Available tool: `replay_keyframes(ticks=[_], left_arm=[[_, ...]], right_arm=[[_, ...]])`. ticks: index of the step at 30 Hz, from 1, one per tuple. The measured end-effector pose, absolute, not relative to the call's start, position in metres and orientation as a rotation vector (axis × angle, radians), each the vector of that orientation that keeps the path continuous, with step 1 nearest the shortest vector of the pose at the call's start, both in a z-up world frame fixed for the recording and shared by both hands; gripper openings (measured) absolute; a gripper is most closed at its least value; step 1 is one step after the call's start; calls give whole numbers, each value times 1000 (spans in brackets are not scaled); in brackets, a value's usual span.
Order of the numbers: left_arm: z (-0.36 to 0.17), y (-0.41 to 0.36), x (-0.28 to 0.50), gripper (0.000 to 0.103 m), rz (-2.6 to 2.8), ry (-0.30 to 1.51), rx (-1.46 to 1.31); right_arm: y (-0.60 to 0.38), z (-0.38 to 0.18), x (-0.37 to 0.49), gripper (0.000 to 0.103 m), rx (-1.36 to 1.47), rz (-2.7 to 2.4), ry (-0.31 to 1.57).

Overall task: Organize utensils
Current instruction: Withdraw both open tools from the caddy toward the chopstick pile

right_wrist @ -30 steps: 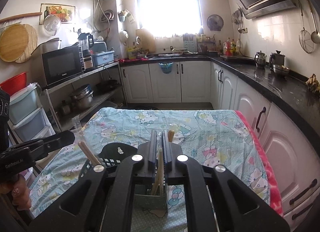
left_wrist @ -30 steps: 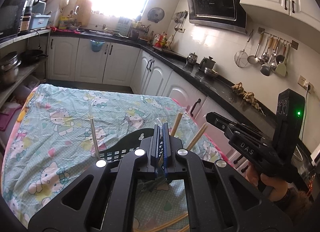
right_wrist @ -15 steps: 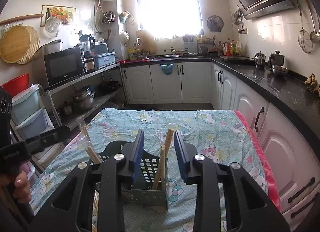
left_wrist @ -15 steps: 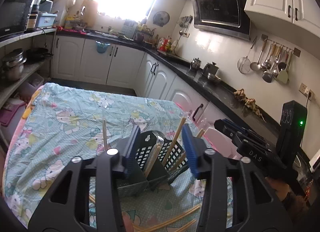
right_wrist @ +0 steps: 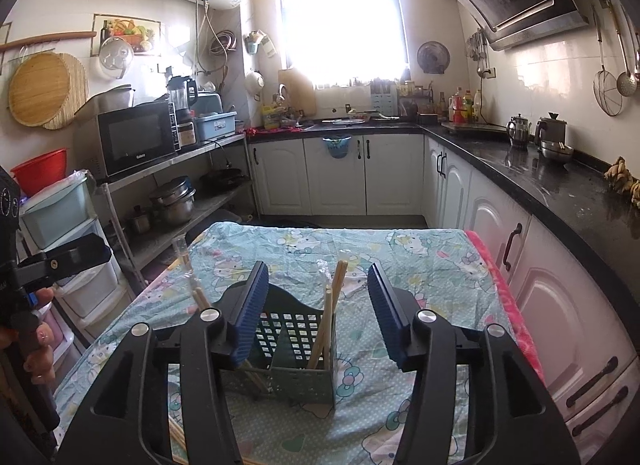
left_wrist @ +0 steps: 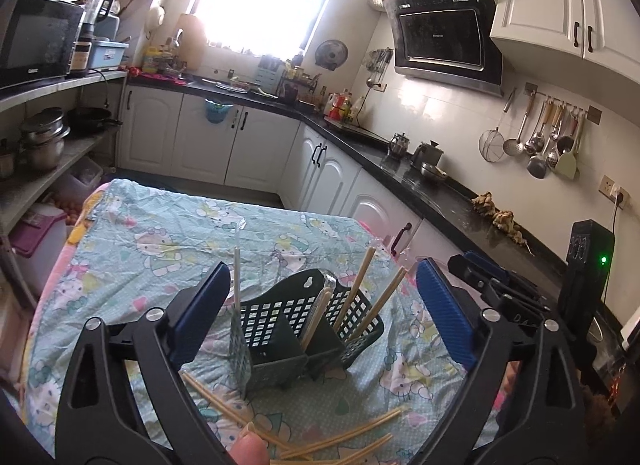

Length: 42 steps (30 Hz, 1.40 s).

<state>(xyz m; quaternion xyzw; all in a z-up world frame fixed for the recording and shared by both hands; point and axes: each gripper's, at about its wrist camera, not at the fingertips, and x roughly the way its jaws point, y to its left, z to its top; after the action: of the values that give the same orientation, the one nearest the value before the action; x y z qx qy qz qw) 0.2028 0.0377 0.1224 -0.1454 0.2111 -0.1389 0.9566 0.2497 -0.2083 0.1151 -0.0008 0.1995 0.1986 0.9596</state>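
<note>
Left view: my left gripper (left_wrist: 320, 305) gapes wide, holding nothing. Loose chopsticks (left_wrist: 340, 437) lie flat on the tablecloth (left_wrist: 160, 233) below it, nearer me than the basket (left_wrist: 308, 329), which holds several upright. Right view: my right gripper (right_wrist: 316, 305) is also spread and empty above the basket (right_wrist: 288, 345).

Worktop (left_wrist: 132, 249) covered by a pale blue cartoon-print cloth (right_wrist: 420, 253), with a pink edge showing on the right side.

A dark green perforated utensil caddy (left_wrist: 280, 329) is stood upright on the cloth near the front; chopsticks (left_wrist: 356, 293) are seen leaning in its compartments, one of them in a clear wrapper. Loose chopsticks (left_wrist: 340, 441) are laid flat on the cloth in front of the caddy, crossing each other, apart from its base. In the right wrist view a few more (right_wrist: 178, 437) are seen at the front left edge.
</note>
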Motion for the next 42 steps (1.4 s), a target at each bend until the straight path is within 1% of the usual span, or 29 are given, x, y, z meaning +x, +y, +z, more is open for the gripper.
replay_keyframes(ticks=[2,11,30,42], left_arm=[[123,38,198,92,-280,425,-291],[121,42,180,92,-267,414,-287],[90,66,149,92,-221,467,-348],[59,77,137,92,-193,543,-354]], right_arm=[[-208,117,245,53,-5,408,398],[-206,126,219,59,-8,446,373],[-199,96,182,60,-32,470,439],[-202,69,174,60,-38,459,500]])
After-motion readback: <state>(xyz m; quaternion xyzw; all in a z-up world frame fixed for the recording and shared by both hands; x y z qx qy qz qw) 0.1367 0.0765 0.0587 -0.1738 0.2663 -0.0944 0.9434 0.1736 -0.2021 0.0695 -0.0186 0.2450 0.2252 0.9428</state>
